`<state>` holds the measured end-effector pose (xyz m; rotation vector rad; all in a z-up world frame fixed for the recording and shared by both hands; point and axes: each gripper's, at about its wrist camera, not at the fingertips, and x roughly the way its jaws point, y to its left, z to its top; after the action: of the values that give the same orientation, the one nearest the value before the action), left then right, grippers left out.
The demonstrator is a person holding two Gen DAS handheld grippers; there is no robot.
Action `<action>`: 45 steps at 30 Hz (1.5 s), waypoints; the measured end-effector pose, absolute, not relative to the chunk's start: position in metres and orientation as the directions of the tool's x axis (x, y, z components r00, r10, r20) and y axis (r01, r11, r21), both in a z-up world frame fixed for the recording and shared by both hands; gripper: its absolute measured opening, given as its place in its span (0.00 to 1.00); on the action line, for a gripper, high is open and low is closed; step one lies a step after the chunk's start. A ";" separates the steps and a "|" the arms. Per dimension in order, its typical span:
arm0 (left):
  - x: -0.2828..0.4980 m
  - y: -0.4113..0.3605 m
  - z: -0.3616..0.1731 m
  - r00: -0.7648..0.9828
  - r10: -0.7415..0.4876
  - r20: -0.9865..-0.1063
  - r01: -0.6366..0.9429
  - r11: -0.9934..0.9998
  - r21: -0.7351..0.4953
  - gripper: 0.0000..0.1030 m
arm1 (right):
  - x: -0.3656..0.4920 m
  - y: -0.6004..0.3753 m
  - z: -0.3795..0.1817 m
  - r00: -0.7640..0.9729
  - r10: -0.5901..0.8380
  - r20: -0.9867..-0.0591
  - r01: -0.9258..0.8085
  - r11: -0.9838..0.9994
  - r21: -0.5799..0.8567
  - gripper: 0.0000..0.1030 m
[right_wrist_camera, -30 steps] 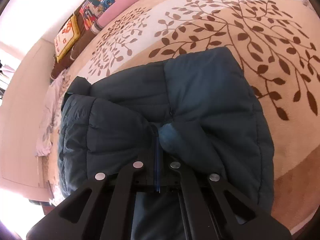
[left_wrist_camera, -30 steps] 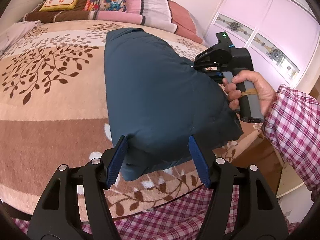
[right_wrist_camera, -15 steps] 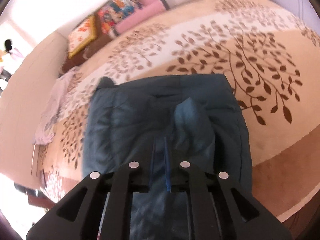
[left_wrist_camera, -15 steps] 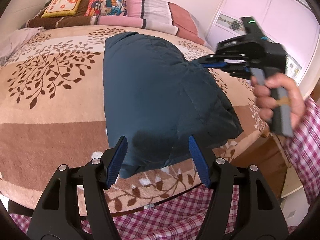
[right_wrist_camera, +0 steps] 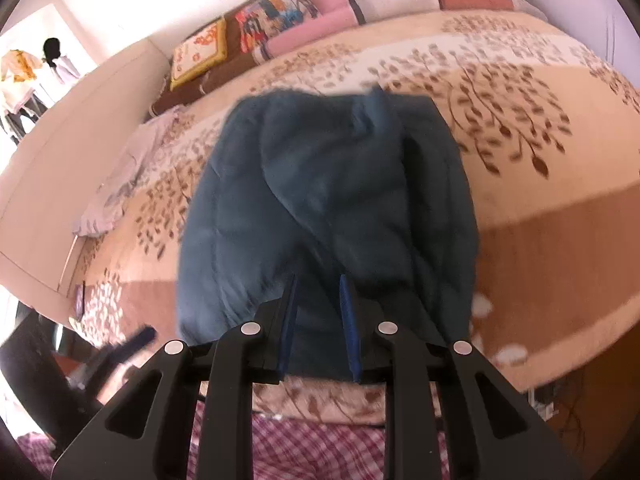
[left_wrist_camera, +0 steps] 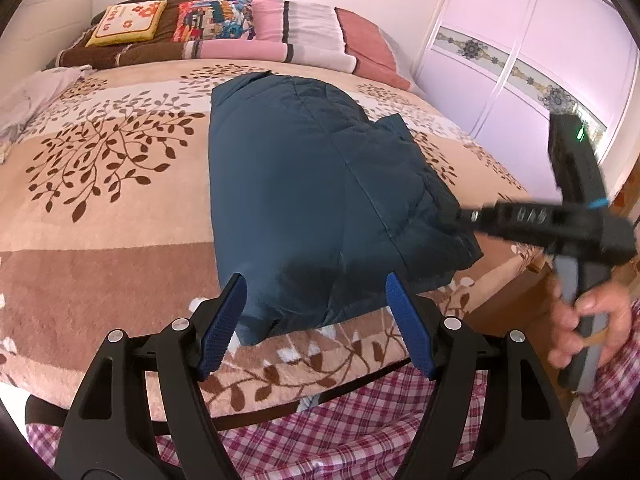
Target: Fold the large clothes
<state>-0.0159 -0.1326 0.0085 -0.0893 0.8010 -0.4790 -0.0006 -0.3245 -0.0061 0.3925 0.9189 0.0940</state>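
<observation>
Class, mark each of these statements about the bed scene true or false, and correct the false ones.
1. The dark blue jacket lies folded on the bedspread. True.
2. The left gripper is shut on the jacket. False: its fingers stand wide apart, holding nothing.
3. The right gripper is open, with a gap between its fingers. True.
4. The bedspread is plain white. False: it carries a brown leaf pattern on beige and brown bands.
5. Pillows are stacked at the head of the bed. True.
</observation>
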 end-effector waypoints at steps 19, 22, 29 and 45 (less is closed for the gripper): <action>-0.022 -0.122 0.013 0.607 -0.411 -0.680 0.351 0.906 -0.234 0.75 | 0.000 -0.339 -0.072 0.530 0.246 -0.812 0.178 0.903 0.390 0.22; -0.013 -0.110 0.013 0.604 -0.418 -0.679 0.328 0.906 -0.267 0.79 | 0.001 -0.340 -0.072 0.530 0.254 -0.809 0.185 0.896 0.403 0.22; 0.023 -0.082 -0.001 0.536 -0.485 -0.691 0.226 0.871 -0.437 0.85 | -0.002 -0.351 -0.072 0.539 0.293 -0.790 0.185 0.874 0.450 0.23; 0.089 -0.101 -0.012 0.429 -0.610 -0.666 0.197 0.783 -0.591 0.90 | -0.015 -0.424 -0.012 0.688 0.298 -0.661 0.249 0.759 0.601 0.78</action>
<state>0.0893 -0.1009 -0.0125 -0.4653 1.0102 -0.5267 -0.0153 -0.4240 -0.0120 0.7301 0.8310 0.0304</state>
